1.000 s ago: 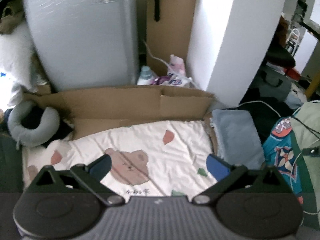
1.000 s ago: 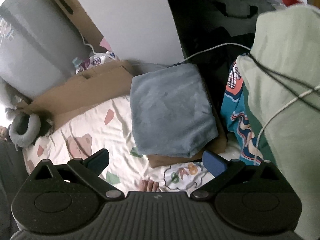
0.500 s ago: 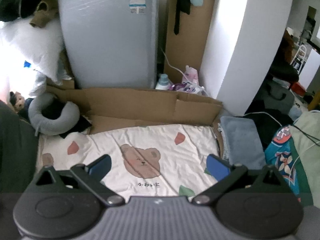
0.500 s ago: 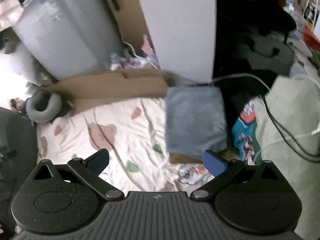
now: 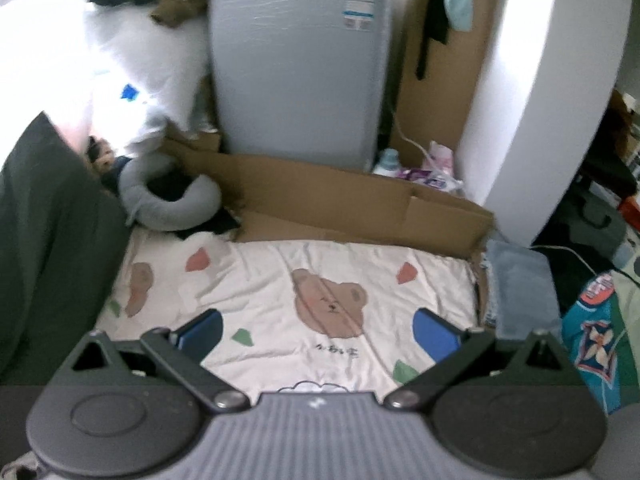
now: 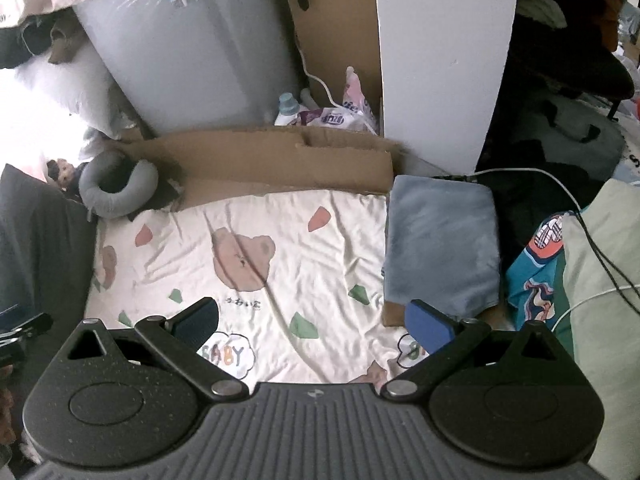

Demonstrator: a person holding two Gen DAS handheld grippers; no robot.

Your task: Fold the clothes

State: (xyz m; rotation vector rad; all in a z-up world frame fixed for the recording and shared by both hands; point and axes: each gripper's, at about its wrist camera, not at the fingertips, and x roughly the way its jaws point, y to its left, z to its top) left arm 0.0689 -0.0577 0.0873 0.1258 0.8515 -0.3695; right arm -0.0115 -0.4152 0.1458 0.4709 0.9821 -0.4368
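A soft grey folded cloth (image 6: 442, 246) lies squared just right of the creased bear-print sheet (image 6: 248, 240); left gripper (image 5: 318, 330) and right gripper (image 6: 314, 320) both hang above the sheet, fingers spread, empty.

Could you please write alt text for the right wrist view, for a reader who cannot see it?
The open right tool hangs empty above a cream bear-print sheet. A folded grey-blue garment lies at the sheet's right edge. Flattened cardboard and a grey neck pillow lie beyond.
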